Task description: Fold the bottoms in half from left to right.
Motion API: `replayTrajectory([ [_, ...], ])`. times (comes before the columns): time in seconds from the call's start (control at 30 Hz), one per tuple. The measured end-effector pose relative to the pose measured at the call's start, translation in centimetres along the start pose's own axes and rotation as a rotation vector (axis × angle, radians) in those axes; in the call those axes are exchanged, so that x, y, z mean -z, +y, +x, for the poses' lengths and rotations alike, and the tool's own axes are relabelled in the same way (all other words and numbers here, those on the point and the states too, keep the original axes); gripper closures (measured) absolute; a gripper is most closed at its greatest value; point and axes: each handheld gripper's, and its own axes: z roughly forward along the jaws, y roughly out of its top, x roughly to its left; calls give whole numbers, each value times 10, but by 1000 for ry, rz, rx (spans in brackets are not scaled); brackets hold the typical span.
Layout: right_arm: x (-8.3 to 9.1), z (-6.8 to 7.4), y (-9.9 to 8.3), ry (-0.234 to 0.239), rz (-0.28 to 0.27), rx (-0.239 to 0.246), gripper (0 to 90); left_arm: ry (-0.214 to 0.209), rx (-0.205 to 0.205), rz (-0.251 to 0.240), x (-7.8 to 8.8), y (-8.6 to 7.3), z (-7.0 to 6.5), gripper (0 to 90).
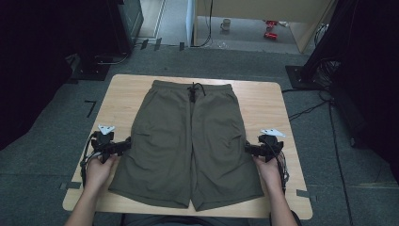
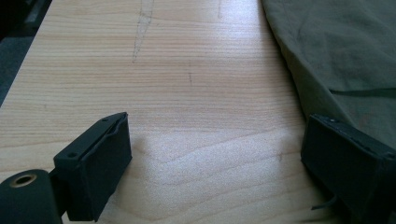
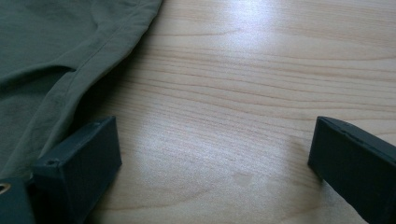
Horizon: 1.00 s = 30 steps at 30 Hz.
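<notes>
Olive-green shorts (image 1: 188,141) lie flat on the wooden table (image 1: 263,101), waistband and drawstring at the far side, leg hems toward the person. My left gripper (image 1: 126,146) rests on the table at the shorts' left edge, jaws wide open; in the left gripper view the left gripper (image 2: 215,158) stands over bare wood and its right jaw touches the shorts (image 2: 345,51). My right gripper (image 1: 248,148) sits at the shorts' right edge, open too; in the right gripper view the right gripper (image 3: 215,158) spans bare wood, its left jaw beside the shorts (image 3: 46,60) at their side seam.
The table stands on grey carpet. Cables (image 1: 308,110) run on the floor at the right, and dark equipment stands at both sides. A mug (image 1: 226,24) and red items (image 1: 270,28) lie on the floor far behind.
</notes>
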Motion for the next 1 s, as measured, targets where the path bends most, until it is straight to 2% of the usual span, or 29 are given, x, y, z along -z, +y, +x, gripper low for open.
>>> replayTrajectory([
  [0.27,0,-1,0,9,0,8,18,0,-1,0,0,0,0,87],
  [0.53,0,-3,0,24,0,23,20,-36,-37,2,2,-1,5,88],
  [0.63,0,-4,0,31,1,28,20,-72,-73,24,4,-1,9,90],
  [0.67,0,-4,0,34,1,32,20,-72,-73,24,4,-1,9,90],
  [0.7,0,-4,0,37,1,35,21,-97,-100,41,5,0,10,90],
  [0.8,1,-5,0,40,1,38,21,-139,-135,61,8,1,13,94],
  [0.87,1,-5,0,44,3,42,23,-157,-133,68,10,3,16,144],
  [1.0,3,-5,0,57,2,54,82,-187,-125,60,16,3,22,145],
])
